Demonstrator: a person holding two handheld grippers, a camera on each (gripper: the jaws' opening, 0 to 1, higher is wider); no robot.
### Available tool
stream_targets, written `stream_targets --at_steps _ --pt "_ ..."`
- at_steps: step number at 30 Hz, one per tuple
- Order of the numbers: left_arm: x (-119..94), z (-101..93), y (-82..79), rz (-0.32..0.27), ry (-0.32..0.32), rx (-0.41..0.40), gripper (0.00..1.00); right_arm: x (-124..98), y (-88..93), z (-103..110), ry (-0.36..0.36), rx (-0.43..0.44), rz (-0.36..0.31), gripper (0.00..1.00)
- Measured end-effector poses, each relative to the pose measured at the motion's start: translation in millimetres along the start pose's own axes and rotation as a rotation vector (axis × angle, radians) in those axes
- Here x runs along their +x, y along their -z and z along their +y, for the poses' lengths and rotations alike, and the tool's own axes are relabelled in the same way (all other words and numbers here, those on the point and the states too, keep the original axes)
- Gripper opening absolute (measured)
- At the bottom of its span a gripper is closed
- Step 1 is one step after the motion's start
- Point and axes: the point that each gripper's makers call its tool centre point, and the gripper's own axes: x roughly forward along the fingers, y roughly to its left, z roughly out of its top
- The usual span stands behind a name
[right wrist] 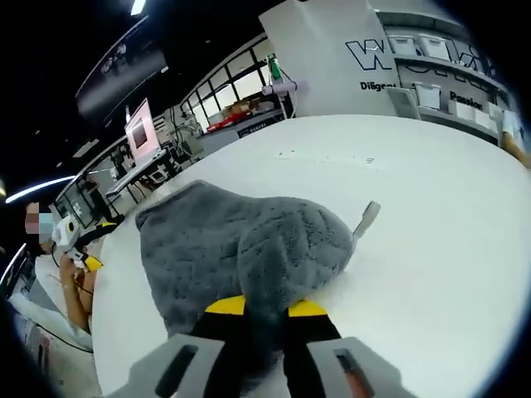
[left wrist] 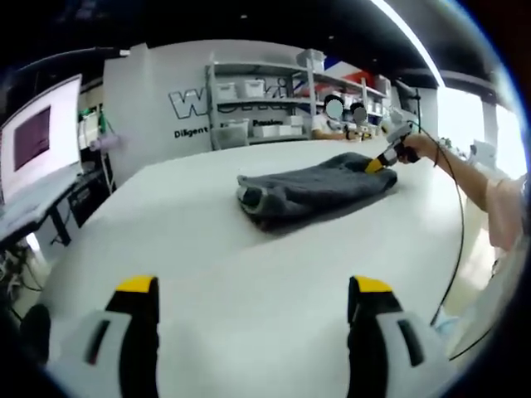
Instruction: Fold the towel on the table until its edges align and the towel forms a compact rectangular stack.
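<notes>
A dark grey fluffy towel (left wrist: 315,191) lies bunched and partly folded on the white table (left wrist: 207,249), well ahead of my left gripper (left wrist: 253,286), whose jaws stand wide open over bare tabletop with nothing between them. At the towel's far right corner the right gripper (left wrist: 384,159) is held by a person's hand. In the right gripper view the towel (right wrist: 241,240) is heaped just ahead, and my right gripper (right wrist: 265,308) is shut on a raised fold of its near edge. A small grey tag (right wrist: 365,220) sticks out on the towel's right side.
The white table (right wrist: 415,182) stretches wide around the towel. Shelves with white bins (left wrist: 257,99) and a lettered wall panel stand beyond the far edge, and a monitor (left wrist: 37,137) sits off to the left. A black cable (left wrist: 456,232) trails from the right hand. The left gripper (right wrist: 83,249) is at the table's far left edge.
</notes>
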Motion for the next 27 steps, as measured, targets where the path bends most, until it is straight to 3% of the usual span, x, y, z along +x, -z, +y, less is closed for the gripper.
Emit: stream_targets --at_steps 27 --pt "-1.0 -4.3 -0.2 0.018 0.007 0.022 0.99 -22.2 12.5 -21.6 0.074 -0.062 0.060 0.14"
